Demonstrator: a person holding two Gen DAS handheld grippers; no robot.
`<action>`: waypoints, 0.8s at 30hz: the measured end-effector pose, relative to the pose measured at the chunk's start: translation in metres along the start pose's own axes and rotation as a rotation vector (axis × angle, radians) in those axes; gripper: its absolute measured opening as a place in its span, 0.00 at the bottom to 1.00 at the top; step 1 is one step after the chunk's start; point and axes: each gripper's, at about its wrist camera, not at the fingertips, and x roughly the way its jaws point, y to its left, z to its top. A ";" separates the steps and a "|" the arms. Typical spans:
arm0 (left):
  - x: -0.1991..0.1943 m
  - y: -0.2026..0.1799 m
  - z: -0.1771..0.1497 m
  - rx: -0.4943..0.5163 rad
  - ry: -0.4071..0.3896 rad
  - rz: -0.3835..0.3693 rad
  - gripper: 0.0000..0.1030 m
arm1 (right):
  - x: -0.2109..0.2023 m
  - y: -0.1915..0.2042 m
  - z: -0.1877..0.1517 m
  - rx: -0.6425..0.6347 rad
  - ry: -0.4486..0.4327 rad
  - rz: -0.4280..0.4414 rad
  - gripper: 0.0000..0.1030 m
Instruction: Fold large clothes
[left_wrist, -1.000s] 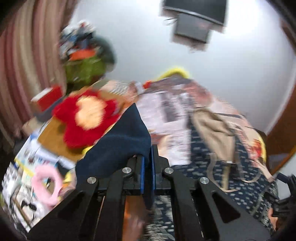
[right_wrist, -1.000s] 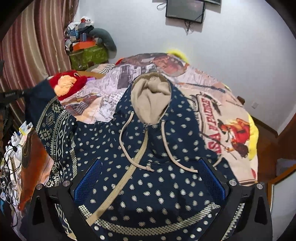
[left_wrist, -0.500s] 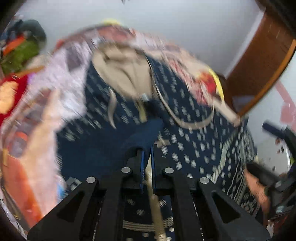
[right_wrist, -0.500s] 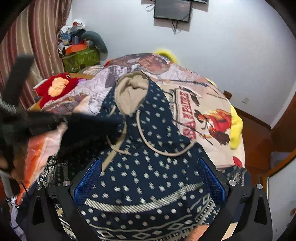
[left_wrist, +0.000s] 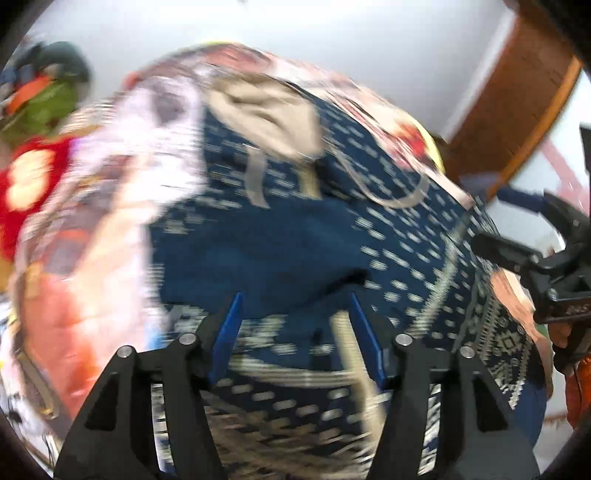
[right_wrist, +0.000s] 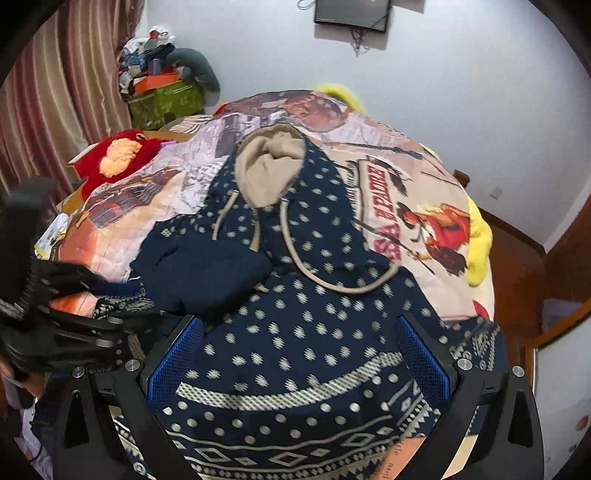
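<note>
Since half a second ago, the left sleeve (right_wrist: 207, 273) has been let go by the left gripper (left_wrist: 295, 332), whose jaws were shut on it then and are now parted, with nothing between them. That sleeve is now seen laid across the chest of the hoodie (right_wrist: 314, 332), dark inner side up, its end lying just below the drawstrings (right_wrist: 343, 284).

The hoodie is spread front-up on the bed (right_wrist: 424, 192), over a printed bedspread, with the beige-lined hood (right_wrist: 269, 166) pointing away toward the wall. As a judgement, only the first fold is done: one sleeve has been brought in. The right sleeve appears still to hang off the near right edge of the bed, and the body and hood are not yet folded, so most of the work is left.

The right gripper (right_wrist: 299, 358) is held above the patterned hem, its jaws wide apart and closed on nothing; whether the blue pads (right_wrist: 424, 354) brush the cloth cannot be told. The left wrist view is badly blurred, so contact there cannot be judged either. A red plush toy (right_wrist: 118, 155) lies at the far left of the bed.
</note>
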 end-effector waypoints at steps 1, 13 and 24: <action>-0.009 0.017 -0.003 -0.022 -0.016 0.042 0.57 | 0.001 0.004 0.003 -0.007 0.001 0.005 1.00; 0.018 0.139 -0.073 -0.253 0.101 0.148 0.57 | 0.079 0.119 0.035 -0.218 0.128 0.127 1.00; 0.051 0.130 -0.093 -0.157 0.117 0.137 0.60 | 0.203 0.208 0.033 -0.318 0.365 0.182 0.84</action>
